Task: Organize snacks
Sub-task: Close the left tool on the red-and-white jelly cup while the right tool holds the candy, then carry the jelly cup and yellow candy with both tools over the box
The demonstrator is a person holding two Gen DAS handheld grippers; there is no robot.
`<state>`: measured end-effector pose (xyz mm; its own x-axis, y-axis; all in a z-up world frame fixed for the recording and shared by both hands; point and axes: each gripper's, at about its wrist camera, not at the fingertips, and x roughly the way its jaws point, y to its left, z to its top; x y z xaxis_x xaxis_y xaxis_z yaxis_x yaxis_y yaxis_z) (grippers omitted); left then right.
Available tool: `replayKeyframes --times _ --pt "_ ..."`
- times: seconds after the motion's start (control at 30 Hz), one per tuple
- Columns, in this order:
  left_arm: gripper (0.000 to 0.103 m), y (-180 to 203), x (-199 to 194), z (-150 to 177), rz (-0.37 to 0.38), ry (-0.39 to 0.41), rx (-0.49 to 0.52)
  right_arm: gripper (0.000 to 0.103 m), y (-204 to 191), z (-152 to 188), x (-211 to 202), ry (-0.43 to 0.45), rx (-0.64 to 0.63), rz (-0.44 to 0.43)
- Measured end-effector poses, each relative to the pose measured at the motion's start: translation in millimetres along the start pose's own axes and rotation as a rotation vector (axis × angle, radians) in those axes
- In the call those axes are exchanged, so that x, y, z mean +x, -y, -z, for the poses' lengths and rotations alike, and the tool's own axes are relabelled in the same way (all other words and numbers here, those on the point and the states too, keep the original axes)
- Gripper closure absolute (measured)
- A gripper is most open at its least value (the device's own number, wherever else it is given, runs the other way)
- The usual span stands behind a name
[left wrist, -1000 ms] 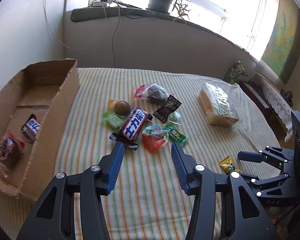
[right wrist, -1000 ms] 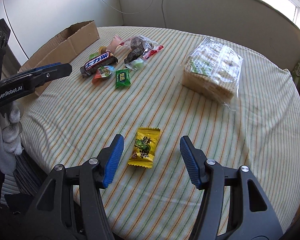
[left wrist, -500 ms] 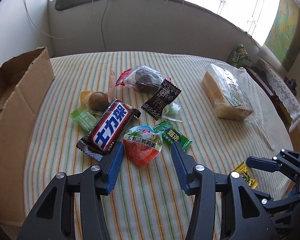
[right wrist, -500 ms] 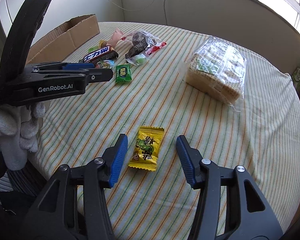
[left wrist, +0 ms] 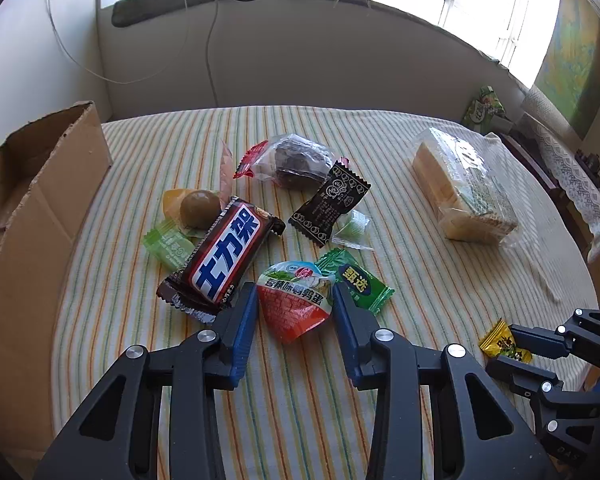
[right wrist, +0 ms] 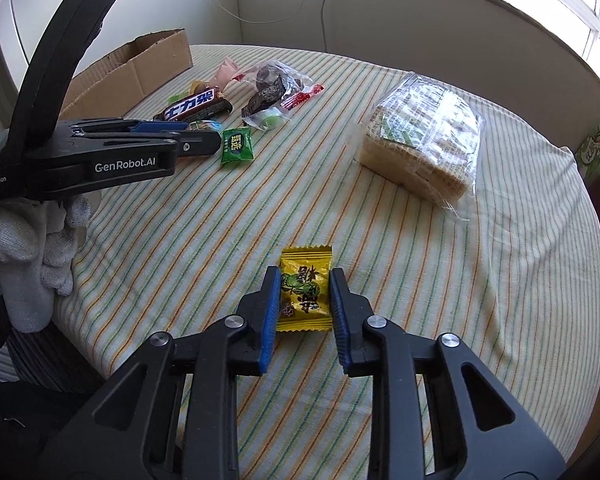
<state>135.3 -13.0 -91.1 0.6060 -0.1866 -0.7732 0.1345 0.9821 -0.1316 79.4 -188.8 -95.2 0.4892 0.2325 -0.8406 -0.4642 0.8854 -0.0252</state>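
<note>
My left gripper (left wrist: 294,300) has its jaws on either side of a red and white jelly cup (left wrist: 294,306), closing against its edges on the striped cloth. A Snickers bar (left wrist: 224,256) lies just left of it and a green candy (left wrist: 358,284) just right. My right gripper (right wrist: 305,292) is shut on a yellow candy packet (right wrist: 306,288), which lies flat on the cloth; it also shows in the left wrist view (left wrist: 504,344). A cardboard box (left wrist: 40,216) stands at the left.
Behind the jelly cup lie a black packet (left wrist: 330,204), a clear-wrapped brown cake (left wrist: 294,160), a round brown sweet (left wrist: 200,208) and a pale green candy (left wrist: 168,244). A bagged bread block (left wrist: 464,192) sits at the right. The table edge runs close behind both grippers.
My left gripper moved forward to the jelly cup and narrowed around it. My right gripper moved onto the yellow packet and closed on its sides.
</note>
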Motion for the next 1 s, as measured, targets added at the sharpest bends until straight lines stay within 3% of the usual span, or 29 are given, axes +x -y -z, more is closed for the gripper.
replayKeyframes --times 0.5,1.0 --pt "0.067 -13.2 -36.9 6.3 0.006 0.074 -0.019 0.078 -1.5 -11.0 -11.6 0.028 0.016 -0.016" --pt "0.067 -59.4 -91.1 -2.9 -0.059 0.197 -0.095 0.078 -35.8 -75.4 -22.9 0.13 -0.056 -0.044"
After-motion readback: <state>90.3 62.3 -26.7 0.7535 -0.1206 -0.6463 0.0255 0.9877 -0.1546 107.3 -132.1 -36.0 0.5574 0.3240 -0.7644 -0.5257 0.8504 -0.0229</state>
